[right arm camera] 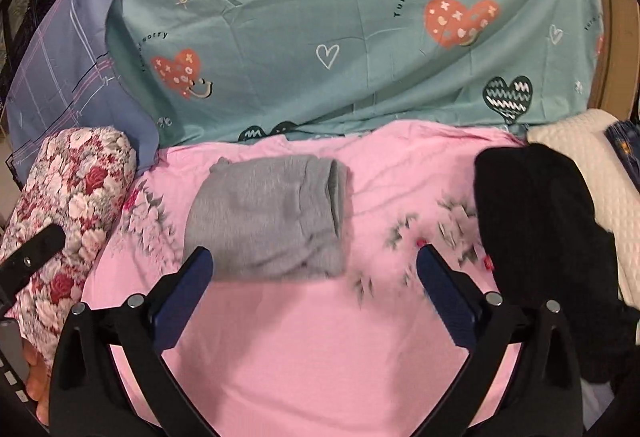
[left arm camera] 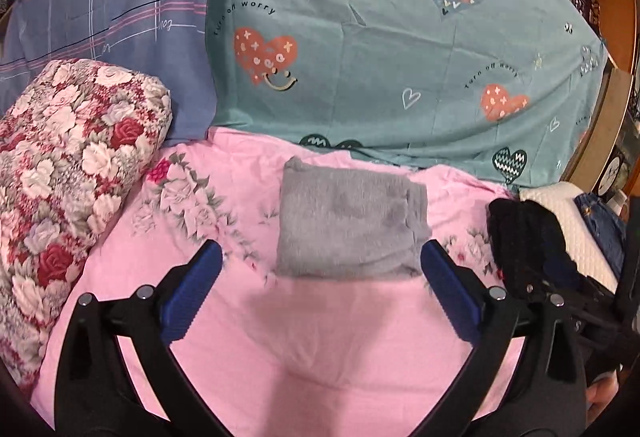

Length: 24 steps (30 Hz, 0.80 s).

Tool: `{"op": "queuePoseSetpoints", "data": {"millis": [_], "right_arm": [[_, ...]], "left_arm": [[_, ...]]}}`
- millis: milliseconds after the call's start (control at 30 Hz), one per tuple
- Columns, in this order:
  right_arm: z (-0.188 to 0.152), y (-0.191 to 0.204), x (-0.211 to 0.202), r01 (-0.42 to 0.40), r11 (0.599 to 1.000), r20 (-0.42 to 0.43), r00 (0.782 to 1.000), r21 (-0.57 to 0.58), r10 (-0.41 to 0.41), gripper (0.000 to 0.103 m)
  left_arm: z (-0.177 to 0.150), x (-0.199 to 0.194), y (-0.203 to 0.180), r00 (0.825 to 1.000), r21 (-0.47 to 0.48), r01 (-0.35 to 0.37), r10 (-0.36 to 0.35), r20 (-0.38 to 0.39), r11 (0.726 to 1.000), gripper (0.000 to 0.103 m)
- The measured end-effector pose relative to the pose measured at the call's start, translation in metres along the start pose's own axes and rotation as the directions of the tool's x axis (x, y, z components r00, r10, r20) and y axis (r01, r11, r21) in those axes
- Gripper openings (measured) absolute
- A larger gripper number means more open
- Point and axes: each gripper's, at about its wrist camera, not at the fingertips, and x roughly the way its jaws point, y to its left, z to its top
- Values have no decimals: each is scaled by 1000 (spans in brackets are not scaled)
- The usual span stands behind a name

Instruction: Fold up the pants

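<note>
Folded grey pants, pink sheet around edges

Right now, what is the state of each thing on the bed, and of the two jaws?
Grey pants: folded into a compact rectangle, flat on the pink sheet, released.
Left gripper: jaws wide open, empty.
Right gripper: jaws wide open, empty.
Floral quilt: rolled up, at left.
Black garment: heaped, unfolded, at right.
</note>
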Motion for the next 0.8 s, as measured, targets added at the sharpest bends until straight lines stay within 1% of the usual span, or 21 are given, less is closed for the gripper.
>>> {"op": "queuePoseSetpoints", "data": {"millis": [100,167,233,267,333,400,467,533,667,800], "right_arm": [[-40,-6,-7,15,1000,21,1000,11,-16,102],[-65,-8,-5,54,999,38,998,2,-54,102],[-82,-6,0,99,995,39,994,-21,-98,102],[-89,-3,3,118,992,31,993,-48,-116,102],[-98,1,6,143,987,27,990,-79,-141,102],[-103,4,7,163,982,50,986,-93,-159,102],[-106,7,6,173,979,68,984,-109,-166,102],[-108,7,7,182,976,77,982,-120,-173,102],[-111,6,14,180,976,43,983,-124,-176,102],[-111,2,14,153,985,28,988,-85,-151,102]], "left_arm": [[-24,10,-1,1000,6,-7,7,-7,1000,101],[-42,22,-2,999,25,-53,53,8,998,101],[-59,38,-2,994,56,-107,106,13,993,101],[-65,47,-2,991,72,-135,135,-1,988,101],[-74,67,-3,979,113,-190,197,-54,975,101],[-80,80,-2,970,129,-215,226,-84,968,101],[-84,84,0,969,122,-212,225,-104,970,101],[-85,84,2,972,109,-195,207,-113,975,101],[-86,77,2,975,103,-199,208,-84,975,101],[-85,71,1,979,100,-191,197,-60,977,101]]}}
